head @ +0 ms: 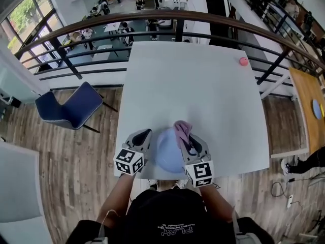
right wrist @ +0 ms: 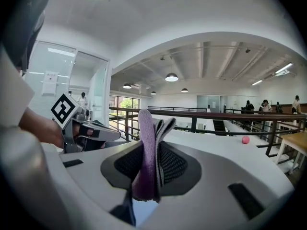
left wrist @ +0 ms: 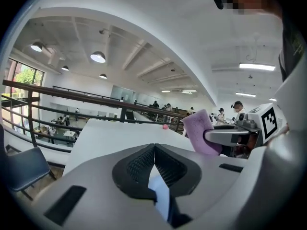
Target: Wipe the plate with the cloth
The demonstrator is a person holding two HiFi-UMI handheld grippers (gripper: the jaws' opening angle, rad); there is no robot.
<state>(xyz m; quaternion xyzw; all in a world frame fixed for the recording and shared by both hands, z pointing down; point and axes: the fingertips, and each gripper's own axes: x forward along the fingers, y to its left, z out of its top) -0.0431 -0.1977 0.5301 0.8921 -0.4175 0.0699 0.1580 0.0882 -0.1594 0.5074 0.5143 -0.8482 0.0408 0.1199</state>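
My left claw [head: 144, 134] is pressed together. In the left gripper view the two dark pads [left wrist: 144, 164] meet along one line, and a thin pale blue strip shows in the slit under them. I cannot tell if this strip is the rim of the plate caught there or only the plate seen through the slit.

My right claw [head: 188, 138] is pinching the cloth [head: 182, 129]. In the right gripper view the purple cloth [right wrist: 146, 152] stands folded between the pads and sticks up above the tips.

The plate [head: 166, 154], pale blue and round, is at the near edge of the white counter [head: 203, 90], between my two claws. The left claw is just beside its left rim and the right claw is over its right part, with the cloth at the far right of the rim. I cannot tell if the plate lies on the counter or is a little raised.

Far from me, near the right far corner of the counter, lies a small pink ball [head: 244, 61]. A blue chair [head: 71, 107] stands on the wooden floor [head: 66, 161] at the left of the counter.
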